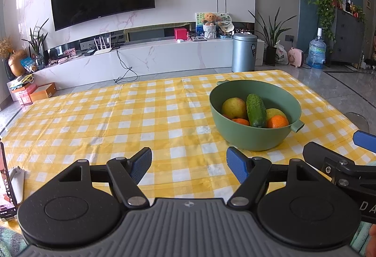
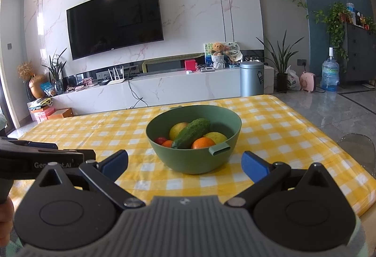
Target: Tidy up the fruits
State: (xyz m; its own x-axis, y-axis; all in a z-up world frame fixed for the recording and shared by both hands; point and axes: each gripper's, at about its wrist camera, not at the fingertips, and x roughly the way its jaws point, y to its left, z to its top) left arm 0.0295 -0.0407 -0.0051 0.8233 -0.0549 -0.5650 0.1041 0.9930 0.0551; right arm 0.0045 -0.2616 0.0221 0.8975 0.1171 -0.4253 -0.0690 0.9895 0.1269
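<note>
- The left tool (image 1: 189, 164) stood wide apart, nothing between its blue pads, low over the near part of the counter (image 1: 131, 120).
- The right tool (image 2: 185, 164) was likewise spread wide and held nothing; it faced the bowl (image 2: 195, 159) from the near side.
- The green bowl sat on the yellow checked cloth (image 2: 277, 130), toward the right half of the counter in the left wrist view (image 1: 255, 137).
- Inside the bowl lay a cucumber (image 2: 191, 136), tilted across the other produce, with its upper end toward the far right.
- A yellow-red apple (image 2: 178, 130) lay behind the cucumber on the left; a second yellowish fruit (image 2: 216, 137) lay on the right.
- One orange (image 2: 203, 143) rested at the near right of the bowl's inside, another (image 2: 167, 143) at the near left, beside a small red fruit (image 2: 161, 140).
- A phone on a stand (image 1: 7, 184) stood at the near left edge of the counter.
- A television (image 2: 115, 21) hung on the far wall.
</note>
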